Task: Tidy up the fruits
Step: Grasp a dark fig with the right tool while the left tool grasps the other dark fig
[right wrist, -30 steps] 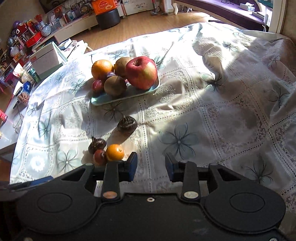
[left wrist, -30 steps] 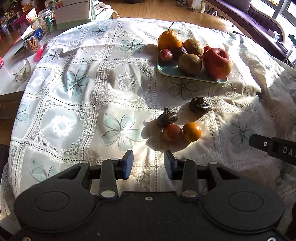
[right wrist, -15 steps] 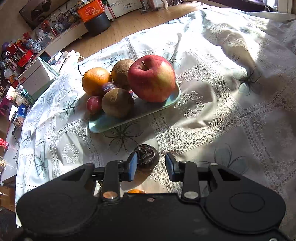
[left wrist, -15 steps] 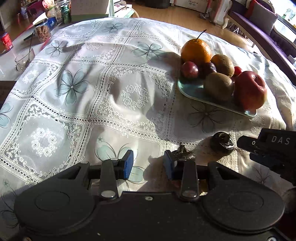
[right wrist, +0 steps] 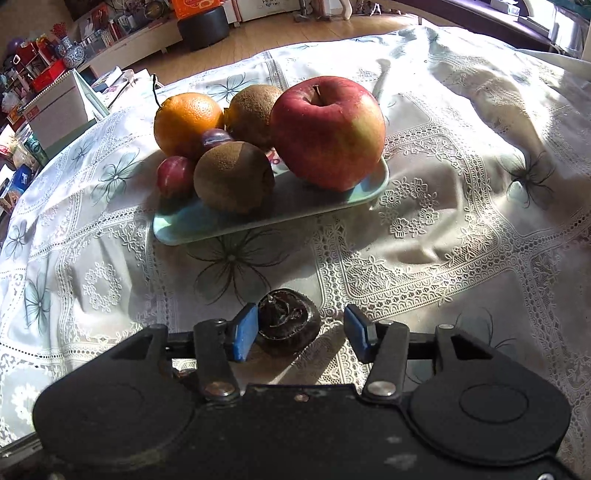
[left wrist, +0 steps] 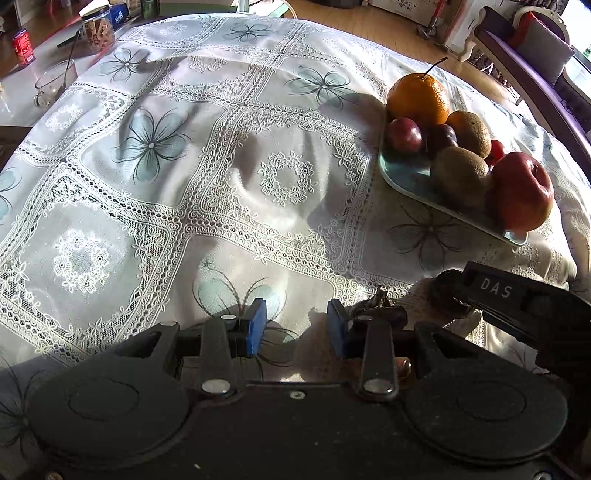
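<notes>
A pale green tray [right wrist: 177,227] on the lace tablecloth carries an orange [right wrist: 186,122], two kiwis [right wrist: 232,177], plums [right wrist: 173,175] and a big red apple [right wrist: 327,131]; the left wrist view shows the same tray [left wrist: 400,177]. A dark wrinkled fruit [right wrist: 286,325] lies on the cloth between the open fingers of my right gripper [right wrist: 301,332], close to the left pad. My left gripper [left wrist: 297,326] is open over bare cloth, with another dark wrinkled fruit [left wrist: 376,308] just right of its right finger. The right gripper's body [left wrist: 517,299] shows at the right of the left wrist view.
The lace tablecloth [left wrist: 184,184] drapes over the table edges. A glass cup [left wrist: 51,79], a jar [left wrist: 98,29] and a red can [left wrist: 22,46] stand on a side surface far left. A box [right wrist: 59,107] and cluttered shelves [right wrist: 37,66] lie beyond the table.
Both grippers have moved forward and lower toward the cloth. The right one now straddles the dark fruit and has opened wider. The small orange and red fruits have dropped out of view.
</notes>
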Available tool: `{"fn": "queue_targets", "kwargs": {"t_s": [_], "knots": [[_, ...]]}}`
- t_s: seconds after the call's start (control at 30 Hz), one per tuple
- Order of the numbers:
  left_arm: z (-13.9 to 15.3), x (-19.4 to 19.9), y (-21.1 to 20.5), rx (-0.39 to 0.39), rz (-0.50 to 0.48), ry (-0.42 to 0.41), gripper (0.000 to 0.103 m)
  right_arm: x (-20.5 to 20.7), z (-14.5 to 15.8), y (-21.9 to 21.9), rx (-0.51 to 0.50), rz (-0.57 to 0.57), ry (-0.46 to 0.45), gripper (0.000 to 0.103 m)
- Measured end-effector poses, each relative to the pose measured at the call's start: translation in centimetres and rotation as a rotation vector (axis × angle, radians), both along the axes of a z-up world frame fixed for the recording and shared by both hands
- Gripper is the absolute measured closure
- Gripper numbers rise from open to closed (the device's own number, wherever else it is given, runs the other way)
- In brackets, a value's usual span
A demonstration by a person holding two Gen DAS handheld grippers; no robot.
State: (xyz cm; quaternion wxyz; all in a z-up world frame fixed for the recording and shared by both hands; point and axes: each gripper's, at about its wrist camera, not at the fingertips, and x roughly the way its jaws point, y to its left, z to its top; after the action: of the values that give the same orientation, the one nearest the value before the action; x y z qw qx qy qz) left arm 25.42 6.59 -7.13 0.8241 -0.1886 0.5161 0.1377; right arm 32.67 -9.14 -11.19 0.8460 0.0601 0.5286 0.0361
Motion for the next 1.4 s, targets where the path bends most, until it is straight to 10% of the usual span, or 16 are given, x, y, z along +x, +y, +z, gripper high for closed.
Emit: {"fn": "queue_targets", "kwargs": {"t_s": [0.3, 0.43, 0.97, 1.4], "knots": [[0.0, 0.1, -0.5, 0.027, -0.025, -0.007, 0.058, -0.2, -0.9, 1.8, -0.075, 0.088, -0.021, 0.044], [0.0, 0.1, -0.5, 0.012, -0.041, -0.019, 0.058, -0.6, -0.6, 1.6, -0.053, 0.102, -0.029, 0.062], [1.7, -0.7, -4.1, 0.117, -0.262, -0.177, 0.058, -1.5, 0.6, -2.1, -0.007, -0.084, -0.074, 0.063], [-0.7, 2.1, -5.0, 0.07, -0.325, -0.013, 0.049, -1.5, 0.6, -2.5, -0.014, -0.11, -0.077, 0.066]]}}
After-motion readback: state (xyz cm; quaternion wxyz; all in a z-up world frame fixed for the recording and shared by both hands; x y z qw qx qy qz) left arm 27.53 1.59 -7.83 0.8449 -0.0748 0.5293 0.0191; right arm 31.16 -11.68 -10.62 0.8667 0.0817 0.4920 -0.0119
